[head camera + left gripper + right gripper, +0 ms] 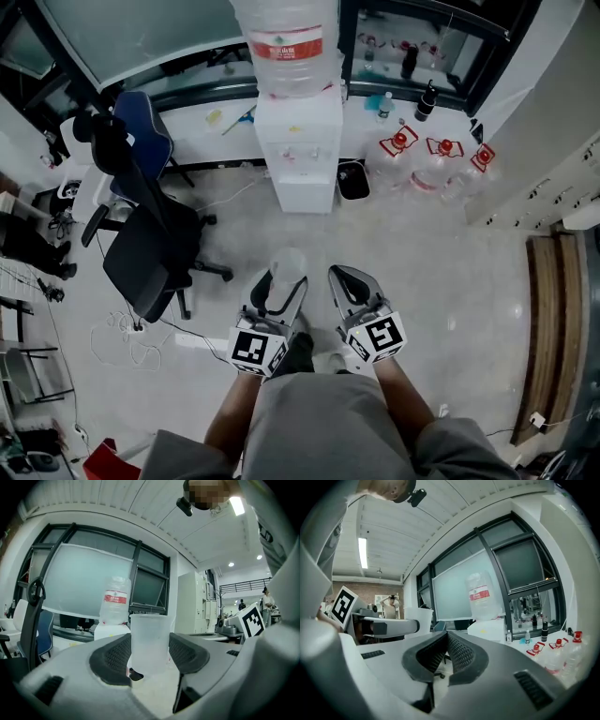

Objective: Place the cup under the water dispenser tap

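Observation:
A clear plastic cup stands upright between the pads of my left gripper, which is shut on it; in the left gripper view the cup fills the gap between the black pads. My right gripper floats beside it on the right, with its pads closed together and nothing between them. The white water dispenser stands ahead across the floor with a big water bottle on top. Its taps face me. Both grippers are well short of it. The dispenser also shows behind the cup.
A dark office chair stands to the left of the path. A black bin sits right of the dispenser, and several water jugs lie further right. Cables and a power strip lie on the floor at left.

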Demonstrator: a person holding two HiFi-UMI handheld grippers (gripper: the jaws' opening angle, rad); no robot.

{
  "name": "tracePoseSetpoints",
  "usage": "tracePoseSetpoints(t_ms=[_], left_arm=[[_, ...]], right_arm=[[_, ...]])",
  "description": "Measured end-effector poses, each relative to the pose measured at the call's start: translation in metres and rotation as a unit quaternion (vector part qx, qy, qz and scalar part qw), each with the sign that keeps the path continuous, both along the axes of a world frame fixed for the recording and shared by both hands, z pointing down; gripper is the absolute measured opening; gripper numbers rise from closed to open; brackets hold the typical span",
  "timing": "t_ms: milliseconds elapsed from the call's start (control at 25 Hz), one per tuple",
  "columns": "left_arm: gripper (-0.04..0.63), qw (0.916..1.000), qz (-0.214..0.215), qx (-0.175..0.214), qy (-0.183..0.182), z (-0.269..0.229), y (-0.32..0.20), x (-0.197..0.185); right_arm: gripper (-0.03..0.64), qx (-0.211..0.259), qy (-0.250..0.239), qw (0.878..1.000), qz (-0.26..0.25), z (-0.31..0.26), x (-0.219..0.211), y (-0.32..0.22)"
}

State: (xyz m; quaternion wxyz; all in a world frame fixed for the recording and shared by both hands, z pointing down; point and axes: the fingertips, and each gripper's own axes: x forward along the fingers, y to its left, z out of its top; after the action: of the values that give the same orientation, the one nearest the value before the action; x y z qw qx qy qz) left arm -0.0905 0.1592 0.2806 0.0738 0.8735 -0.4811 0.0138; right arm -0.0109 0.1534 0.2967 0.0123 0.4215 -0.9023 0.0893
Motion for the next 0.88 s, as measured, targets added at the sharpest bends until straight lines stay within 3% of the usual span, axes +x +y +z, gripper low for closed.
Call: tracePoseSetpoints(t_ms=[520, 880], left_arm=[[0.252, 0.9991, 0.041, -0.007, 0.007, 0.011, -0.087, -0.052], [0.253, 0.9987, 0.046, -0.02, 0.009, 0.023, -0.13, -0.061]], right_arm=[[0.011, -0.017, 0.02, 0.999, 0.047, 0.013, -0.051, -0.081], [0.011, -0.029, 0.021, 0.998, 0.048, 0.026, -0.062, -0.125]])
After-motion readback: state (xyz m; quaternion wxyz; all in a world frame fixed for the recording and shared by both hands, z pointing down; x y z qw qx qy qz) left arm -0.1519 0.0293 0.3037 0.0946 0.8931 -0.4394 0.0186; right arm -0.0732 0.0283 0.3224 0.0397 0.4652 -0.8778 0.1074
